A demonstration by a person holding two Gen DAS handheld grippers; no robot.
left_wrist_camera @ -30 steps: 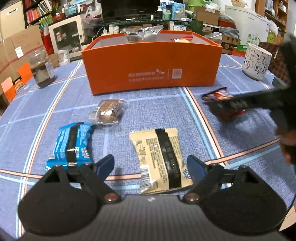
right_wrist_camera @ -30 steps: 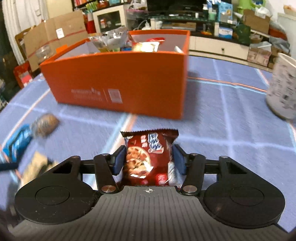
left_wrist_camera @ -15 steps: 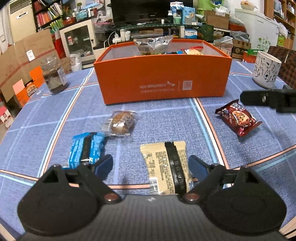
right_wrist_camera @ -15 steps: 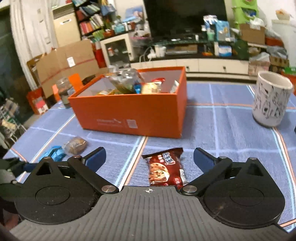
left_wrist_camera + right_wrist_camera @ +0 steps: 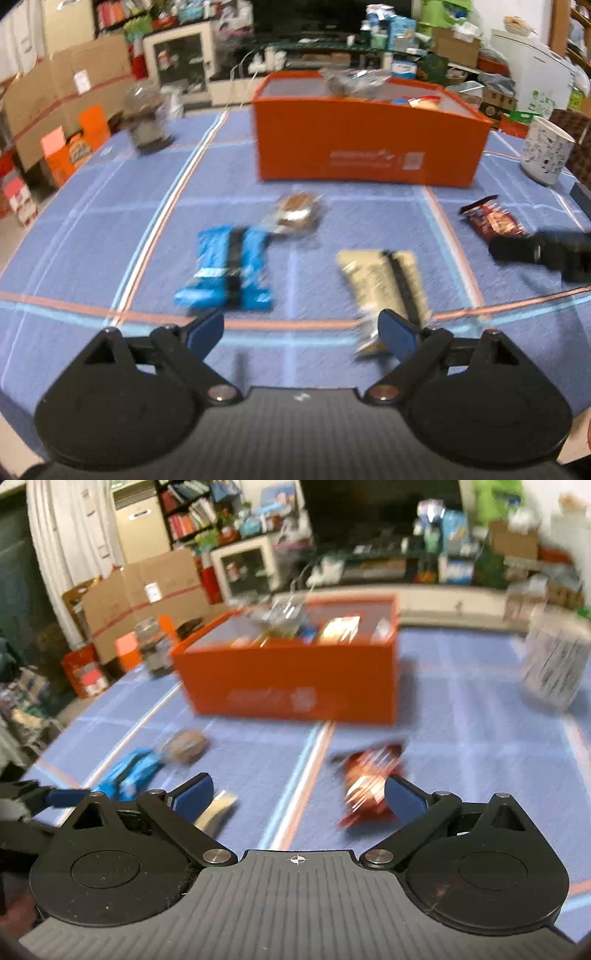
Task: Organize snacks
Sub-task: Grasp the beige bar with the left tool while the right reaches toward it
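Observation:
An orange box point(image 5: 369, 144) holding several snacks stands at the back of the blue tablecloth; it also shows in the right wrist view point(image 5: 291, 679). In front of it lie a blue packet point(image 5: 227, 269), a clear-wrapped brown cake point(image 5: 295, 214), a beige packet point(image 5: 388, 284) and a dark red cookie packet point(image 5: 493, 221). My left gripper point(image 5: 301, 330) is open and empty, above the cloth between the blue and beige packets. My right gripper point(image 5: 299, 797) is open and empty; the red packet point(image 5: 369, 779) lies on the cloth by its right finger.
A white patterned mug point(image 5: 546, 155) stands at the right and a glass jar point(image 5: 147, 122) at the back left. The table edge runs along the left, with cardboard boxes point(image 5: 147, 602) and shelves beyond. Both views are motion-blurred.
My right gripper opened and let the red packet down onto the cloth, then backed off and swung left. My left gripper pulled back and shifted left, off the beige packet.

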